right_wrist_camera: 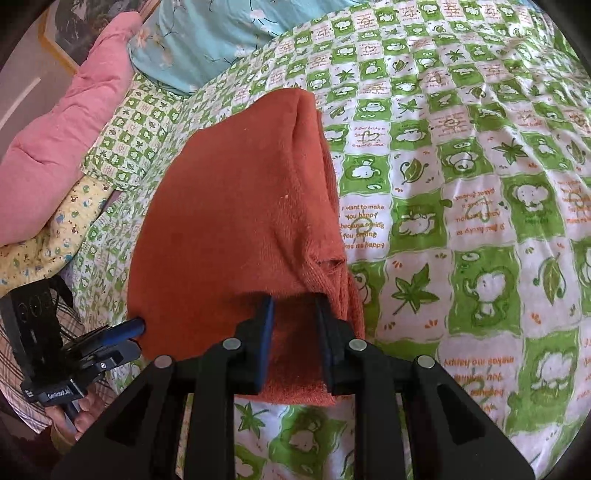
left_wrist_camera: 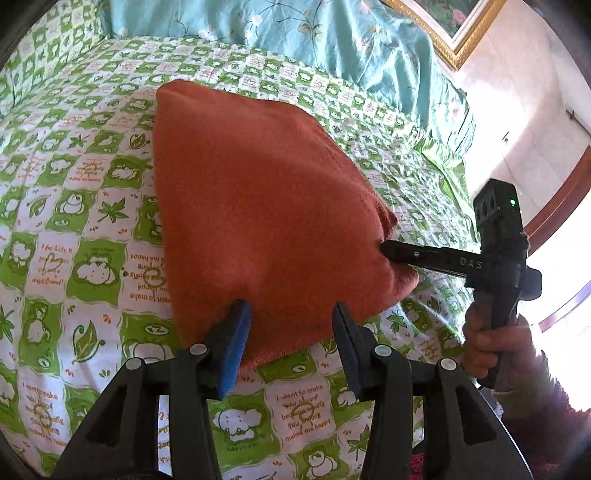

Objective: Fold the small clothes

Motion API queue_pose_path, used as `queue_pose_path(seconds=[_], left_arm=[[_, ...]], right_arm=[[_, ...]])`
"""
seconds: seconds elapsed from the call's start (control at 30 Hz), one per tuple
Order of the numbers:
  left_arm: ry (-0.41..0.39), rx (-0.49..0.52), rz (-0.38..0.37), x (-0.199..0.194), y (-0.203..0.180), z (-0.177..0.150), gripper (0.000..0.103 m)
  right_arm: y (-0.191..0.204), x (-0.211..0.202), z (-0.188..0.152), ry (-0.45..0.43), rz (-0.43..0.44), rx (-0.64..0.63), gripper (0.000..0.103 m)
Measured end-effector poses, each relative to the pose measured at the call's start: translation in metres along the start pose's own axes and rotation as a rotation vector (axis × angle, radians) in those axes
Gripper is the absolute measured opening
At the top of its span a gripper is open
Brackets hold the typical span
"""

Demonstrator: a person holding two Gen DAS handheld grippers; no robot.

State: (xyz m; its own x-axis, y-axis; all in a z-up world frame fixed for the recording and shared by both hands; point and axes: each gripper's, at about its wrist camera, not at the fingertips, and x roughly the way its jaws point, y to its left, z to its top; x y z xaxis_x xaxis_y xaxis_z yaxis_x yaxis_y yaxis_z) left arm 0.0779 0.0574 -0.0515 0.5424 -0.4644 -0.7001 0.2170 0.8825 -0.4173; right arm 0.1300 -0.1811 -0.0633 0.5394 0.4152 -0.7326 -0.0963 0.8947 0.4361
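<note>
A rust-orange knit garment [left_wrist_camera: 258, 206] lies folded on the green-and-white patterned bed sheet [left_wrist_camera: 74, 221]. My left gripper [left_wrist_camera: 291, 317] is open, its fingers straddling the garment's near edge without pinching it. My right gripper [left_wrist_camera: 388, 253] reaches in from the right, its tips tucked into the cloth's right corner. In the right wrist view the garment [right_wrist_camera: 229, 206] fills the centre, and my right gripper [right_wrist_camera: 295, 314] has its jaws parted around a lifted fold at the near edge. The left gripper [right_wrist_camera: 129, 328] shows at the garment's left corner.
A teal floral quilt [left_wrist_camera: 295, 33] lies at the head of the bed. A pink pillow [right_wrist_camera: 62, 140] and a yellow patterned cloth [right_wrist_camera: 48, 236] sit at the left. A gold picture frame [left_wrist_camera: 454, 29] hangs on the wall.
</note>
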Motion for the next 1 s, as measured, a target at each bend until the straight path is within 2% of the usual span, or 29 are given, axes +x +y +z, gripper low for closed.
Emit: queue_pose_path(seconds=[0.13, 0.23, 0.33, 0.43, 0.53, 0.6, 0.73, 0.8, 0.87, 0.9, 1.0], left_arm=[[0.002, 0.009, 0.024, -0.001, -0.004, 0.0, 0.046], [-0.021, 0.034, 0.043, -0.012, -0.013, 0.002, 0.046], [-0.056, 0.016, 0.067, -0.027, -0.008, 0.005, 0.047], [-0.082, -0.03, 0.104, -0.035, 0.008, 0.009, 0.056], [-0.059, -0.095, 0.11, -0.03, 0.028, 0.01, 0.057], [-0.041, -0.139, 0.083, -0.026, 0.039, 0.009, 0.058], [-0.005, -0.152, 0.058, -0.011, 0.045, 0.005, 0.06], [-0.001, -0.141, 0.055, -0.003, 0.045, 0.003, 0.056], [0.001, -0.145, 0.038, 0.003, 0.045, 0.002, 0.04], [0.004, -0.153, 0.038, 0.004, 0.045, 0.002, 0.036], [0.0, -0.114, 0.062, 0.0, 0.035, 0.003, 0.032]], right_arm=[[0.005, -0.01, -0.008, -0.017, -0.025, -0.013, 0.024], [0.005, -0.011, -0.012, -0.025, -0.044, -0.026, 0.024], [0.003, -0.018, -0.015, -0.042, -0.04, -0.001, 0.024], [0.007, -0.03, -0.02, -0.067, -0.042, -0.005, 0.026], [0.013, -0.041, -0.026, -0.092, -0.035, -0.009, 0.028], [0.016, -0.044, -0.03, -0.098, -0.028, -0.012, 0.028], [0.02, -0.043, -0.035, -0.097, -0.024, -0.027, 0.032], [0.017, -0.035, -0.036, -0.082, -0.052, -0.024, 0.032], [0.01, -0.028, -0.037, -0.069, -0.079, -0.007, 0.032], [0.008, -0.025, -0.037, -0.062, -0.097, -0.002, 0.032], [-0.003, -0.022, -0.039, -0.051, -0.088, 0.036, 0.032]])
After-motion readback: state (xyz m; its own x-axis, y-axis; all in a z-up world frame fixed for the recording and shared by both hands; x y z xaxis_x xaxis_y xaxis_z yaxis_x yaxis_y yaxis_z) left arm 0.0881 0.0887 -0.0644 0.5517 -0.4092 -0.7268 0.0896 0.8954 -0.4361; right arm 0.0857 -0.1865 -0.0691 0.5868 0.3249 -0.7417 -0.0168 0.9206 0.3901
